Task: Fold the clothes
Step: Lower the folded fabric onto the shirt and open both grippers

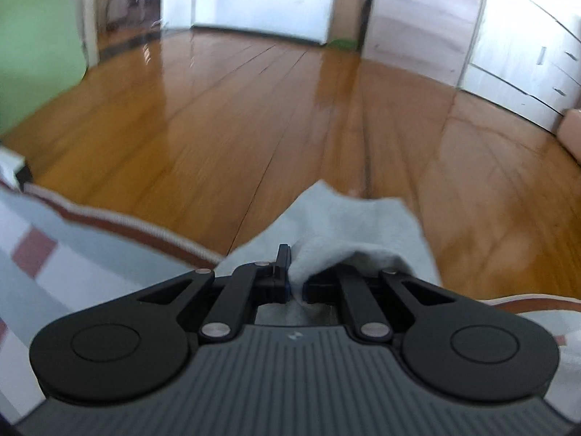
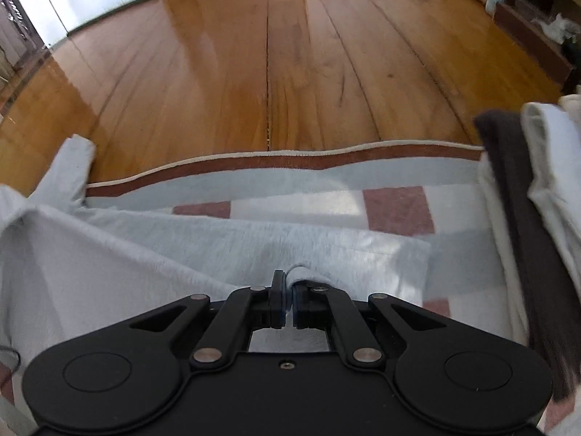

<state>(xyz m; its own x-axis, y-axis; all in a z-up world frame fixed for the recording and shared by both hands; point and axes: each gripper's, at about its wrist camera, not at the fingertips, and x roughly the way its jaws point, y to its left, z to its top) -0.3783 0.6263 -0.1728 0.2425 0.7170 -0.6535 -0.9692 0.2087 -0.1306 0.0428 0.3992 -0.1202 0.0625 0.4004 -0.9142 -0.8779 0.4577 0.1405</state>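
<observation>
Tools left (image 1: pixel 296 272) and right (image 2: pixel 290 290) each pinch the grey garment (image 2: pixel 218 250) over the rug (image 2: pixel 395 207).

No readable text, number, brand name or sign appears in either view. The only mark is a small pale emblem (image 1: pixel 292 336) on the ribbed grey housing of the left gripper (image 1: pixel 295 272), near its front edge; it is too small and blurred to read as a letter or logo.
</observation>
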